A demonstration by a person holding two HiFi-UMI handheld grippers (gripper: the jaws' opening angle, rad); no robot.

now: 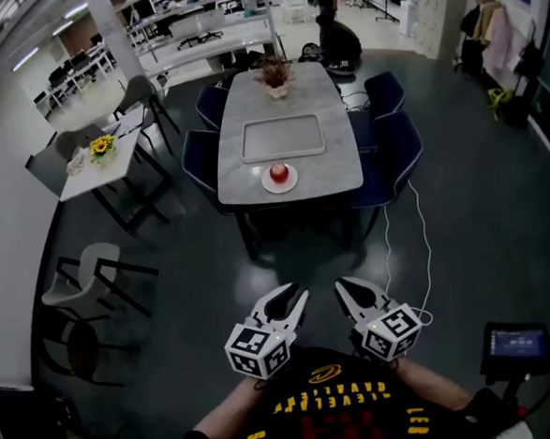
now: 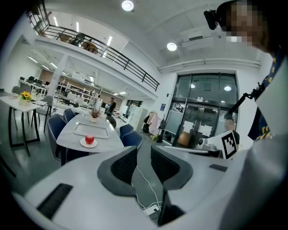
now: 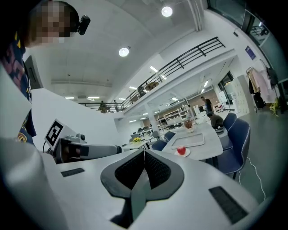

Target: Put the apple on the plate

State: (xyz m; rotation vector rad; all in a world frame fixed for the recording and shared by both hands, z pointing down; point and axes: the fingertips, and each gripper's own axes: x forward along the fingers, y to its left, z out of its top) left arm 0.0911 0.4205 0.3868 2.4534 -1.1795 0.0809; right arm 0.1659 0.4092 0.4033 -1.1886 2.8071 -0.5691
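On a round white plate (image 1: pixel 292 181) — glossy red apple (image 1: pixel 278 173) (oval grey table (image 1: pixel 332 161))

One apple (image 1: pixel 278 172) sits on one plate (image 1: pixel 292 184). One tray (image 1: pixel 282 137) and one potted plant (image 1: pixel 275 75) share the same grey bench (image 1: pixel 339 167).

Two benches show clearly: the grey bench far ahead and one smaller white bench (image 1: pixel 112 171) to its left. The white bench carries one bunch of yellow flowers (image 1: pixel 102 145).

Four blue chairs (image 1: pixel 199 163) stand at the grey bench, two on its left side and two on its right. Two grey chairs (image 1: pixel 139 90) stand by the white bench.

One white cable (image 1: pixel 427 250) lies on the floor, right of the grey bench.

Near, there are two tongs, the left tongs (image 1: pixel 295 297) and the right tongs (image 1: pixel 344 292), each bearing one marker cube (image 1: pixel 259 346). One small screen (image 1: pixel 516 342) glows at the near right.
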